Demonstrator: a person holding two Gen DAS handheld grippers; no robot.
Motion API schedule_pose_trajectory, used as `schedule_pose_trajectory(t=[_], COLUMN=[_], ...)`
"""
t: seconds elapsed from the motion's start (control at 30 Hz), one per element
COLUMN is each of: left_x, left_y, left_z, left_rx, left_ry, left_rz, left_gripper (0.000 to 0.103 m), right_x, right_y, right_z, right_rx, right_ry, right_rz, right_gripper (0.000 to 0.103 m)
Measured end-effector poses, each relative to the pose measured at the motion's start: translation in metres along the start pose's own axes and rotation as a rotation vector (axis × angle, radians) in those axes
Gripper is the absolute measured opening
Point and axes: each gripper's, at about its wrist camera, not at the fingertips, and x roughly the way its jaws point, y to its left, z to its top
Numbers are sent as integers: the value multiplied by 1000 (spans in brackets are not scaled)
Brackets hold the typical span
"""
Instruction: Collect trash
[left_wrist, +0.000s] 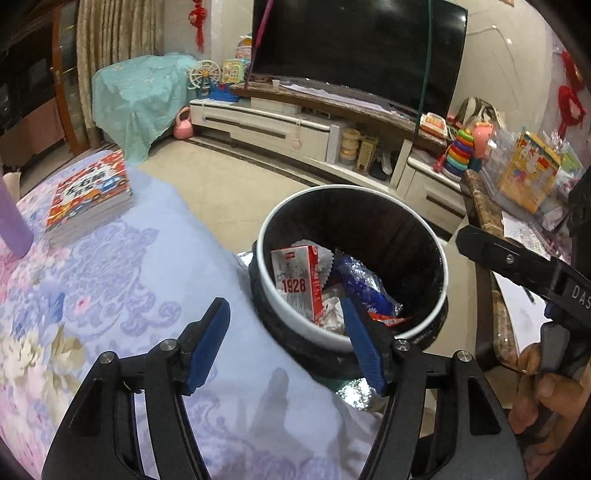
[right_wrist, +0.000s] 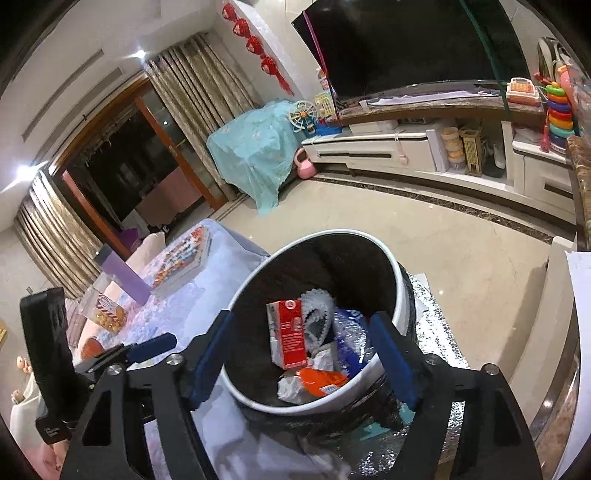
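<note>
The round white-rimmed waste bin with a dark inside (right_wrist: 400, 284) stands just beside the tabletop covered in a pale blue flowered cloth (left_wrist: 122, 280), and the collected trash already lies in its bottom: a red and white cardboard carton (right_wrist: 290, 334), a crinkled blue foil wrapper (right_wrist: 349, 341), an orange plastic wrapper (right_wrist: 325, 380) and crumpled white paper (right_wrist: 291, 391). All of it looks light. The carton is the only stiff piece and would best be taken across its narrow sides, while the foil and plastic are thin, slippery and crush easily, so a pinch on a bunched fold should hold better. The right gripper (right_wrist: 306, 360) hangs over the bin, jaws wide and empty. The left gripper (left_wrist: 288, 341) hovers at the tabletop's edge, jaws also apart with nothing between them
</note>
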Motion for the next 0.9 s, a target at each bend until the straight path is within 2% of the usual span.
schedule_pose_trajectory(t=[0.07,0.13,0.3,0.47,0.6,0.67,0.77,0.9], left_x=[-10,-26,-58,-90,-122,-138,-161,-190], left_y=[4,10,24,37,40,40,41,46], left_z=[-5,-16,-50,-83,-110,-121,-135,-148], left_rx=[-14,-42,-91,-134,-136,-126,-123,-147], left_ry=[-19,-44,-81,-133,-219,-269,-334,-412], left_rz=[5,12,29,55,86,118,154,201], left_gripper=[70,75,77,81,86,92,100,103], right_x=[-8,-18,-38,-51,-60,-65,-78,-105], right_y=[7,15,36,54,73,80,94,114], right_z=[-2,-8,-33,-66,-94,-101,-112,-119], right_rx=[-3,-11,-37,-42,-86,-104,-144,-209], right_ry=[-14,-34,-65,-68,-66,-76,-113,-200], right_rz=[4,-1,-9,-25,-48,-56,-77,-105], right_gripper=[82,92,100,102,102,102,103,103])
